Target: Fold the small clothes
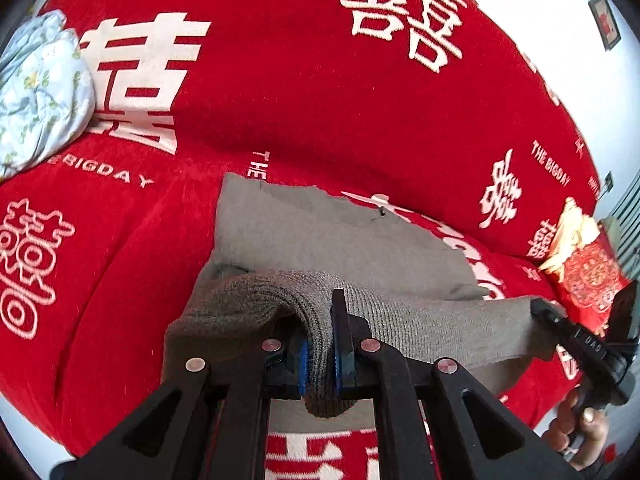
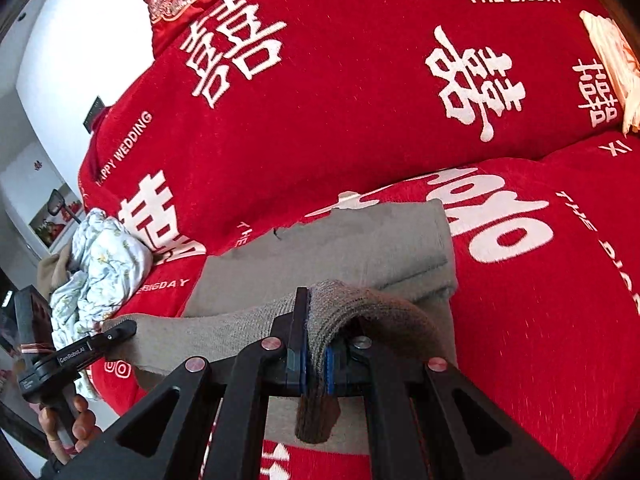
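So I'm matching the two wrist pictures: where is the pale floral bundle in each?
Left wrist: floral bundle at the far left edge, upper half, on the red cover.
Right wrist: floral bundle at the left, about mid-height.
Shared landmark: the grey garment lying between both tongs.

Grey garment's [image 1: 360,248] near hem behind the tools; picture frames [image 1: 606,20] edge-cropped.

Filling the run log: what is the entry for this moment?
left hand-held gripper: shut on grey garment | right hand-held gripper: shut on grey garment | garment stretched between them above red sofa cover
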`<state>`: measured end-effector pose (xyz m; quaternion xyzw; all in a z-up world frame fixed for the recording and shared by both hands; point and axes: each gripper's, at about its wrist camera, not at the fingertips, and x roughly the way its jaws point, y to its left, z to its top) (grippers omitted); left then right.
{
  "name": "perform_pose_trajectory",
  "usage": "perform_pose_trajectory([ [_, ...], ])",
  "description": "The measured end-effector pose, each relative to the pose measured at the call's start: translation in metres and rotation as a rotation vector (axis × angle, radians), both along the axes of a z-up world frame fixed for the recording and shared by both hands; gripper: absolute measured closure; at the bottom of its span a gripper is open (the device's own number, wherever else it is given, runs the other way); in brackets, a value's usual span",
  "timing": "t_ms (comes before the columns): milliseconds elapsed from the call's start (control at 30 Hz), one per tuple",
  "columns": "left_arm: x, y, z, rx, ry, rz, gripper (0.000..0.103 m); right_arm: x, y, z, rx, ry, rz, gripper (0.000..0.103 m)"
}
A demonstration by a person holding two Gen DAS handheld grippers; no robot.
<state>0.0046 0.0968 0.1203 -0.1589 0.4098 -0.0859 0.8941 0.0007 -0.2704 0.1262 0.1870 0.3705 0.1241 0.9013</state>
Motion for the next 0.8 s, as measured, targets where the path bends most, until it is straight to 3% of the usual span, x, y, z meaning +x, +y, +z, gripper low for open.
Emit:
perform_pose_trajectory([
  [400, 0.046, -0.016, -0.011, 0.1, 0.013, -0.011, 0.093, 0.048, 0.01, -0.014, -0.06, 0.057, -0.026, 0.096],
  [800, 0.083, -0.022, -0.012, 0.089, 0.027, -0.027, 0.093, 0.085, 0.008, -0.024, -0.087, 0.089, -0.051, 0.096],
])
